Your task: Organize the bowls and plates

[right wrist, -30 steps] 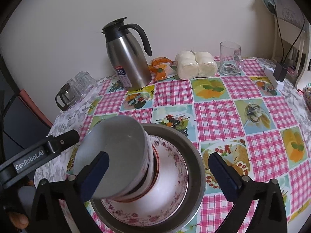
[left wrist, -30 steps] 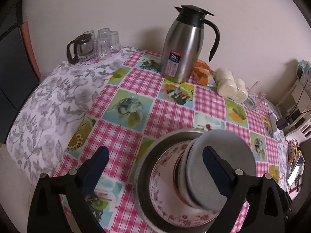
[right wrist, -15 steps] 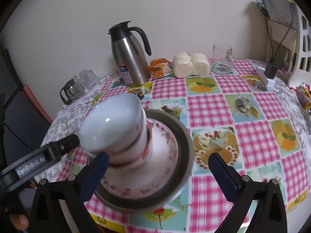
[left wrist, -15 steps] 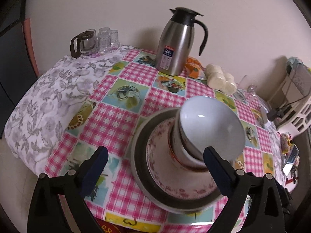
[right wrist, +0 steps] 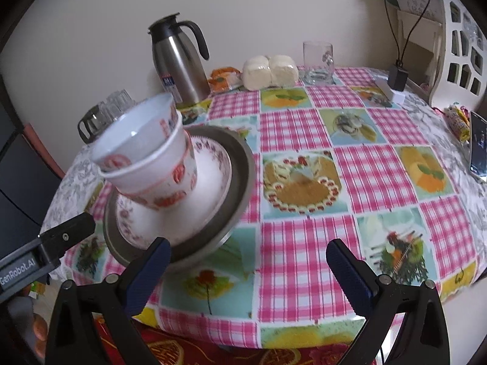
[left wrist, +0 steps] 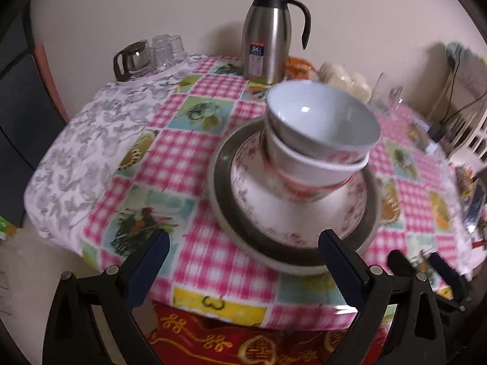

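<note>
A stack of white bowls with red marks [left wrist: 319, 140] [right wrist: 146, 155] stands on a white floral plate [left wrist: 274, 210] [right wrist: 210, 182], which lies in a grey metal dish [left wrist: 225, 182] [right wrist: 243, 170] on the checked tablecloth. My left gripper [left wrist: 240, 258] is open, back from the table's near edge, with nothing between its fingers. My right gripper [right wrist: 245, 261] is open too and holds nothing; its left finger overlaps the dish's rim in the right wrist view. The left gripper's body [right wrist: 45, 249] shows at the left of that view.
A steel jug [left wrist: 268, 36] [right wrist: 179, 64], glass cups [left wrist: 164, 48], a glass pot [left wrist: 131, 60], wrapped buns [right wrist: 269, 71], an orange packet [right wrist: 223, 77] and a glass mug [right wrist: 318, 59] stand at the table's far side. A phone [right wrist: 478, 143] lies at the right edge.
Both grippers have drawn back toward the table's near edge and lowered; the stack now appears farther off and more from the side. The bowls, plate and dish stay stacked.
</note>
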The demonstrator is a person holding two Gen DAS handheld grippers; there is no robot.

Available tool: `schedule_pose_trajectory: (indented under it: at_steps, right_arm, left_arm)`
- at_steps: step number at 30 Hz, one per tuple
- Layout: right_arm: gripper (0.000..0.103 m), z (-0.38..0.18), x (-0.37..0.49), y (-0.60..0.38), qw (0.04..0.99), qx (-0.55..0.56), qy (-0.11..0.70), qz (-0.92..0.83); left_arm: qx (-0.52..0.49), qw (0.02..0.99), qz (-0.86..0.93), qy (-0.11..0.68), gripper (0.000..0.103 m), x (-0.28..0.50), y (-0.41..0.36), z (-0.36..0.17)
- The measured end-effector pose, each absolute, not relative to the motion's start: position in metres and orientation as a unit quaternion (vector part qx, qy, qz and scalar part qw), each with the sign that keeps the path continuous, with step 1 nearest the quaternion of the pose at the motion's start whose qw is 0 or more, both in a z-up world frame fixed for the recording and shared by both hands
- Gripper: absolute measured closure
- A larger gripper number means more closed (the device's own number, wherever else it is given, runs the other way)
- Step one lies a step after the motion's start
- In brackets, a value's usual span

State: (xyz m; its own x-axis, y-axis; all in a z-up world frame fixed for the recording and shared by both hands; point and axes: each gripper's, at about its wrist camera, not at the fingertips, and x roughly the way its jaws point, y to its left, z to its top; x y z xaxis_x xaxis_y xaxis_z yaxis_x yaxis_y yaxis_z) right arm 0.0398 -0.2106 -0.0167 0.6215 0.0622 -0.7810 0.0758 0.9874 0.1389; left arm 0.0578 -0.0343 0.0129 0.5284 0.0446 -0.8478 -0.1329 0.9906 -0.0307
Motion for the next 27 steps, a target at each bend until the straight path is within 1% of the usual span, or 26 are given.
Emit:
schedule_pose_trajectory:
  at_steps: [9,22,27]
  right_arm:
    - [0.000,-0.024,0.032,-0.217,0.893,0.076,0.443,-0.016]
    - [0.000,-0.025,0.026,-0.222,0.892,0.078,0.445,-0.022]
    - [0.000,-0.026,0.025,-0.222,0.891,0.079,0.446,-0.023]
  left_arm:
    - [-0.005,0.858,0.069,0.509,0.005,0.052,-0.047,0.003]
    - [0.004,0.840,0.082,0.537,0.005,0.052,-0.043,-0.010]
    - [-0.012,0.835,0.085,0.544,0.005,0.053,-0.036,-0.013]
